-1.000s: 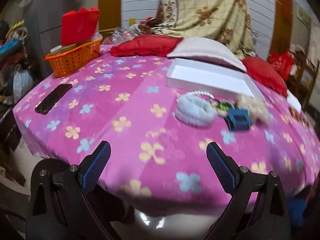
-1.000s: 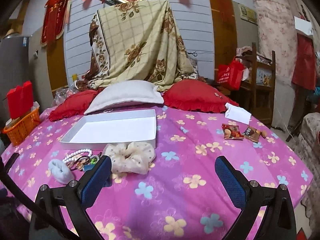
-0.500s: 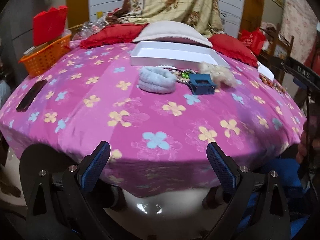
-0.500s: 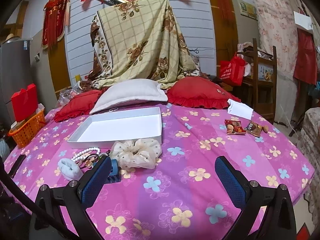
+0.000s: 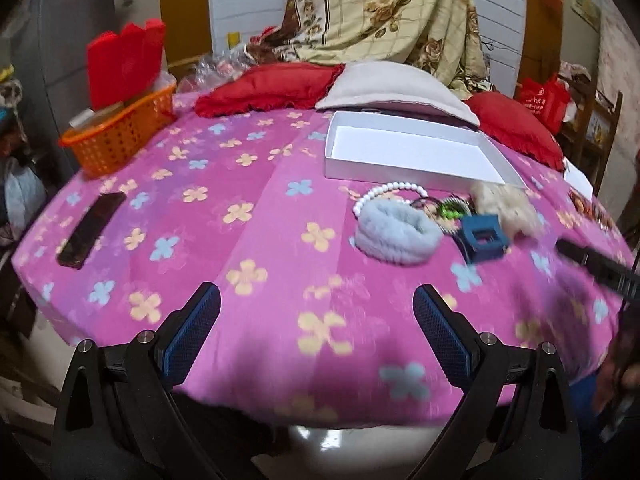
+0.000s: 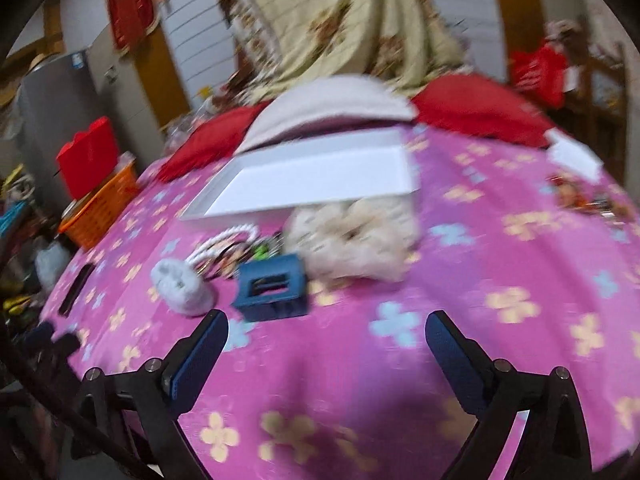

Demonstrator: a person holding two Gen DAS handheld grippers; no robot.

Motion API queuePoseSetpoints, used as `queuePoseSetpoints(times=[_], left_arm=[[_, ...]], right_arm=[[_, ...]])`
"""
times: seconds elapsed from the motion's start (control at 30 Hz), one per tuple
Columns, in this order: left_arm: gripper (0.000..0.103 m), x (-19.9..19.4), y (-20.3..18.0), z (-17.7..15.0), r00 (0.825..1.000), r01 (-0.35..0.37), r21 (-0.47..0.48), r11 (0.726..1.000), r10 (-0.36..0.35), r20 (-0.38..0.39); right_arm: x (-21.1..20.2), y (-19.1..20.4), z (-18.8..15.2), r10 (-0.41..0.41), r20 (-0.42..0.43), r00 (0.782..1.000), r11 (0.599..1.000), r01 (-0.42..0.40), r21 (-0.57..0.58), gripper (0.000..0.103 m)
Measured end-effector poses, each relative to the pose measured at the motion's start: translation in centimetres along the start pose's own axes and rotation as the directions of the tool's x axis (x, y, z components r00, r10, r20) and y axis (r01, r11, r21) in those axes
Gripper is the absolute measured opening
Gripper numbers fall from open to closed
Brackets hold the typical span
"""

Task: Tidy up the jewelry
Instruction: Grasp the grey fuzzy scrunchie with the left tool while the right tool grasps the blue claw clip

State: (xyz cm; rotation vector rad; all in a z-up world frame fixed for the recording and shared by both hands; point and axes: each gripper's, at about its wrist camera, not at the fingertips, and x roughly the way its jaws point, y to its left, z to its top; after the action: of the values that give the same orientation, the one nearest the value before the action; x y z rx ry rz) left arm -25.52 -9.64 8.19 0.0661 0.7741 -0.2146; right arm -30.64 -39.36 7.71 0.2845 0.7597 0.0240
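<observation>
A shallow white box (image 5: 412, 152) (image 6: 316, 172) lies open on the pink flowered cloth. In front of it sits a cluster: a white bead bracelet (image 5: 390, 192) (image 6: 224, 240), a pale blue fluffy band (image 5: 394, 234) (image 6: 182, 286), a blue hair claw (image 5: 482, 238) (image 6: 272, 288), a cream scrunchie (image 5: 508, 204) (image 6: 352, 240) and small dark and green pieces (image 5: 448, 208). My left gripper (image 5: 316, 332) is open over the near edge, left of the cluster. My right gripper (image 6: 326, 356) is open just short of the hair claw. Both hold nothing.
An orange basket (image 5: 120, 132) with a red box stands at the left edge. A black phone (image 5: 90, 228) lies on the cloth. Red and grey cushions (image 5: 392, 88) line the back. Snack packets (image 6: 580, 196) lie at the right. The other gripper's black body (image 5: 600, 268) reaches in from the right.
The right gripper has swung down and left toward the cluster, which now looms larger. The left gripper has shifted its aim leftward, and the other gripper's body now enters its view.
</observation>
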Motion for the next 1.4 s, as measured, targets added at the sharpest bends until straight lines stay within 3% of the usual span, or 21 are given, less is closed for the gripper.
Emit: queuePoseSetpoints(times=[0.17,0.33,0.7,0.77,0.83,0.9,0.97,1.4], left_arm=[[0.097,4.4,0.0,3.0,0.993,0.101,-0.02,0.995,-0.102,-0.06],[0.097,8.5,-1.2,5.1,0.981,0.153,-0.043,0.987,-0.157,-0.113],[0.096,13.3,-1.9,5.6,0.949,0.242,-0.054,0.969,-0.248,-0.196],[0.077,13.5,-2.4,5.3,0.939,0.269,-0.047,0.962,-0.272,-0.211],[0.047,13.7,-2.8,5.0,0.92,0.309,-0.057,0.949,-0.314,-0.235],[0.039,13.5,-2.9,4.9,0.92,0.303,-0.063,0.951,-0.309,-0.239],[0.03,13.0,-2.8,4.8,0.919,0.308,-0.074,0.949,-0.316,-0.236],[0.028,6.9,-1.0,6.1,0.928,0.334,-0.088,0.938,-0.344,-0.145]], right_arm=[[3.1,1.9,0.4,0.029,-0.044,0.999,0.997,-0.033,-0.075,0.099],[5.2,2.9,1.0,0.029,-0.056,0.998,0.991,-0.036,-0.126,0.099],[7.9,3.8,1.9,0.016,-0.079,0.997,0.986,-0.029,-0.167,0.099],[8.2,4.1,2.0,-0.001,-0.086,0.996,0.984,-0.015,-0.18,0.099],[8.3,4.4,1.9,-0.005,-0.087,0.996,0.981,-0.012,-0.191,0.092],[8.6,4.6,1.8,-0.02,-0.101,0.995,0.979,-0.001,-0.205,0.069],[8.5,4.4,1.7,-0.028,-0.104,0.994,0.978,0.006,-0.208,0.065],[4.2,3.0,1.9,0.108,-0.087,0.99,0.988,-0.116,-0.104,0.064]])
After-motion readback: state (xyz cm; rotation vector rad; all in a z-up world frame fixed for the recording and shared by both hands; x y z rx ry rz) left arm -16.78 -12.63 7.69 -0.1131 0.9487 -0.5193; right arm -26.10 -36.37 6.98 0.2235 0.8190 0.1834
